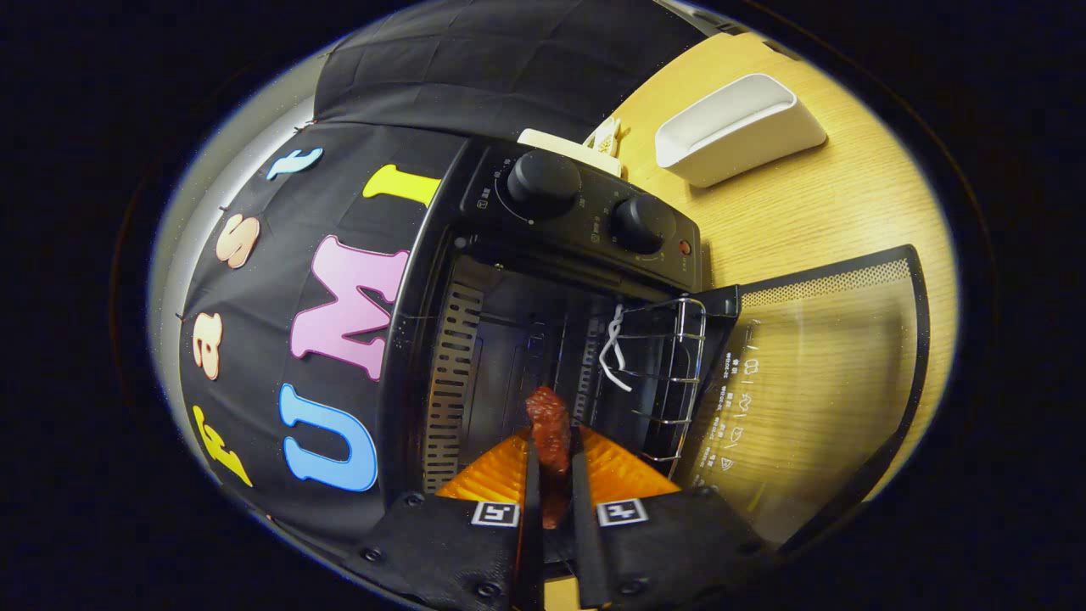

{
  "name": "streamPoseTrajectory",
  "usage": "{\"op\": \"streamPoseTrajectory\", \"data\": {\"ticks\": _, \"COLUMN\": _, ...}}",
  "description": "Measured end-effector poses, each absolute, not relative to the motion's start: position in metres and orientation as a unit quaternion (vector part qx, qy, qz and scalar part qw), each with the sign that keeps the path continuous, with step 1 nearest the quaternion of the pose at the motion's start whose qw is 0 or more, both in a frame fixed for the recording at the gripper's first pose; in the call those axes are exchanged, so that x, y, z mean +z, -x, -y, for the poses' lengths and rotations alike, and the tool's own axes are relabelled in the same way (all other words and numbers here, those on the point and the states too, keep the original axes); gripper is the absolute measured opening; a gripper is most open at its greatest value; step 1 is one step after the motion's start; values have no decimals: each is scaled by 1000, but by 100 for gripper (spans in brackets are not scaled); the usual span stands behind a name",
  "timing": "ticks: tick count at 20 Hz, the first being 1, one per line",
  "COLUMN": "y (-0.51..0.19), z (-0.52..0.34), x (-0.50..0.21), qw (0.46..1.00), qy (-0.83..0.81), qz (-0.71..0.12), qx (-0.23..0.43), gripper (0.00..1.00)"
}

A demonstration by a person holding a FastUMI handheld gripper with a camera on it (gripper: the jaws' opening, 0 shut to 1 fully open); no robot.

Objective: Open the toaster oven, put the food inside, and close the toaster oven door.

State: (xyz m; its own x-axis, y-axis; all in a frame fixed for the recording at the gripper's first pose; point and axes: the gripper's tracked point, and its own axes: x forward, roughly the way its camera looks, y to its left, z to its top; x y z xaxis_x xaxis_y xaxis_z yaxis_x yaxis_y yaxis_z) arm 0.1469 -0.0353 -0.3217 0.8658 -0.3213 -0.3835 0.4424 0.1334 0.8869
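Note:
A black toaster oven (585, 216) with two round knobs stands on a wooden table, and the whole view is rolled sideways. Its glass door (814, 382) is swung fully open and lies flat over the table. A wire rack (670, 373) sits at the mouth of the dark chamber (509, 356). My gripper (553, 454) is shut on a reddish-brown piece of food (550, 428), like a sausage, pinched between both fingers. The food's tip points into the chamber, just in front of the opening and beside the rack.
A white rectangular container (734, 127) lies on the wooden table (814, 229) beyond the oven. A cream-coloured object (568, 146) sits behind the oven's top. The black cloth wall (339, 255) stands close behind and beside the oven.

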Motion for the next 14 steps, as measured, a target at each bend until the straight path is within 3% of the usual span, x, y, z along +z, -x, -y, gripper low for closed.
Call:
{"op": "streamPoseTrajectory", "data": {"ticks": 4, "y": -142, "z": 38, "x": -310, "qw": 765, "qy": -588, "qz": -38, "qx": -259, "gripper": 38}}
{"op": "streamPoseTrajectory", "data": {"ticks": 6, "y": -143, "z": 41, "x": -299, "qw": 775, "qy": -577, "qz": -30, "qx": -256, "gripper": 55}}
{"op": "streamPoseTrajectory", "data": {"ticks": 7, "y": -143, "z": 43, "x": -297, "qw": 778, "qy": -570, "qz": -32, "qx": -262, "gripper": 71}}
{"op": "streamPoseTrajectory", "data": {"ticks": 9, "y": -136, "z": 47, "x": -299, "qw": 776, "qy": -566, "qz": -41, "qx": -275, "gripper": 86}}
{"op": "streamPoseTrajectory", "data": {"ticks": 14, "y": -126, "z": 56, "x": -294, "qw": 770, "qy": -572, "qz": -20, "qx": -282, "gripper": 93}}
